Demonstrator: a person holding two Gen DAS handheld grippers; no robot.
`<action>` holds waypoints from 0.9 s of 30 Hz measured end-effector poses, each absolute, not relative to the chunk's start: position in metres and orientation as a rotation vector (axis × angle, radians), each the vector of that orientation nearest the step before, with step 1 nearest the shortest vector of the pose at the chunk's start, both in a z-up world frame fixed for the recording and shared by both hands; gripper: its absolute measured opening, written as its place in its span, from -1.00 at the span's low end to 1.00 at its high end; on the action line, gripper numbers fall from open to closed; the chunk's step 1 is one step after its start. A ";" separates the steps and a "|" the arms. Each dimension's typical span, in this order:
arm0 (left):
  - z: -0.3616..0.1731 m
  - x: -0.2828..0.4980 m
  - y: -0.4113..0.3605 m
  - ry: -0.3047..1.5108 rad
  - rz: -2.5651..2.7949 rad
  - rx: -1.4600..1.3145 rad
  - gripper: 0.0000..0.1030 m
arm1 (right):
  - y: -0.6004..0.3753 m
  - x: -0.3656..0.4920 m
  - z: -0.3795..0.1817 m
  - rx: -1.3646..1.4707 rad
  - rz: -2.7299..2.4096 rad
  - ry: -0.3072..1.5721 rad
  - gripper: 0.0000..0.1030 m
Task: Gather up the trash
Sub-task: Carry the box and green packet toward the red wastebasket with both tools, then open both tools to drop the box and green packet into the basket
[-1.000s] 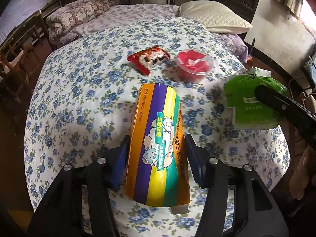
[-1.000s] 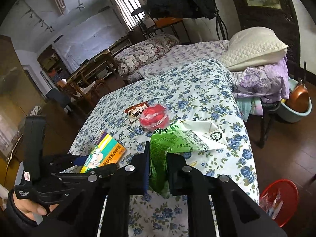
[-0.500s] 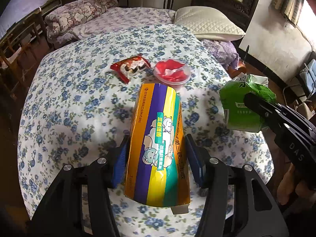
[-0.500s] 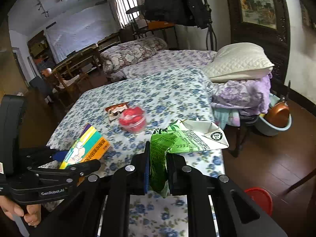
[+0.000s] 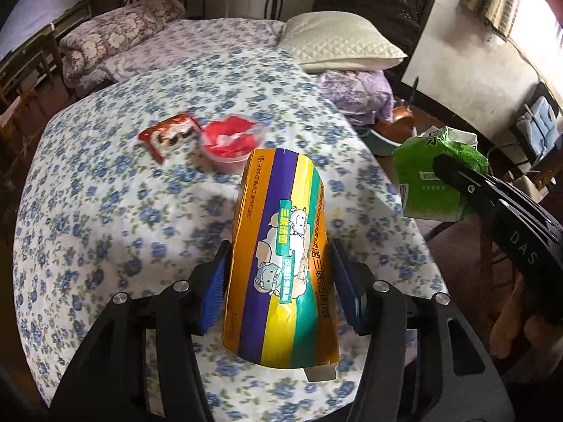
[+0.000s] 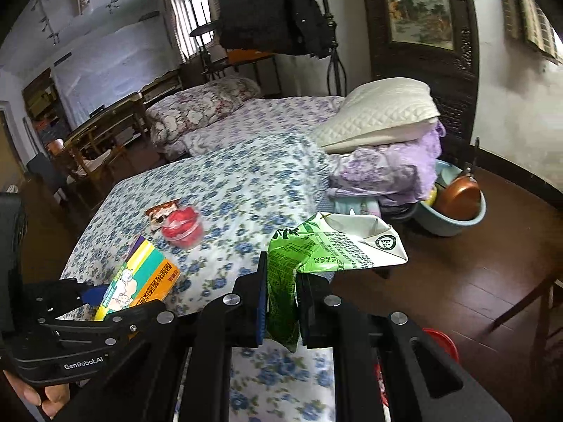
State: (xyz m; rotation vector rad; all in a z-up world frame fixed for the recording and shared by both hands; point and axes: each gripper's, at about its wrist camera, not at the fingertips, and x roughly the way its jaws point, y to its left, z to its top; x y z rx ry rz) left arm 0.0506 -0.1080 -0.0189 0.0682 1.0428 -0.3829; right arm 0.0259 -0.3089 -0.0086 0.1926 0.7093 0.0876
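Observation:
My left gripper point(image 5: 278, 274) is shut on a striped orange, purple, yellow and green box point(image 5: 281, 256), held above the flowered table. The same box point(image 6: 140, 277) shows at the lower left of the right wrist view, inside the left gripper point(image 6: 88, 299). My right gripper point(image 6: 281, 281) is shut on a crushed green carton point(image 6: 316, 249), which also shows at the right of the left wrist view as the green carton point(image 5: 432, 179). On the table lie a red snack wrapper point(image 5: 169, 133) and a clear cup with red contents point(image 5: 230, 140).
The flowered tablecloth point(image 5: 105, 193) covers the table. A red bin point(image 6: 443, 344) stands on the wooden floor at lower right. A blue basin with a copper pan point(image 6: 454, 207) sits past the table's far corner. A bed with a white pillow point(image 6: 380, 112) lies behind.
Both grippers have drawn back from the table and to the right with their loads. The wrapper and cup sit further away in the left wrist view. The red bin has slid lower in the right wrist view.

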 end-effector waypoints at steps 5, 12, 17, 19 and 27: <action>-0.016 0.049 -0.136 1.048 -0.466 0.032 0.07 | -0.340 0.005 -0.012 0.198 0.033 0.715 -0.72; -0.022 0.036 -0.208 1.085 -0.651 0.053 0.07 | -0.403 -0.026 -0.050 0.223 -0.057 0.776 -0.72; -0.038 0.023 -0.273 1.149 -0.759 0.135 0.07 | -0.449 -0.038 -0.097 0.327 -0.101 0.864 -0.72; -0.052 0.021 -0.302 1.191 -0.786 0.181 0.07 | -0.465 -0.040 -0.116 0.370 -0.116 0.898 -0.72; -0.129 0.024 -0.386 1.407 -0.801 0.183 0.07 | -0.516 -0.044 -0.189 0.574 -0.156 0.986 -0.72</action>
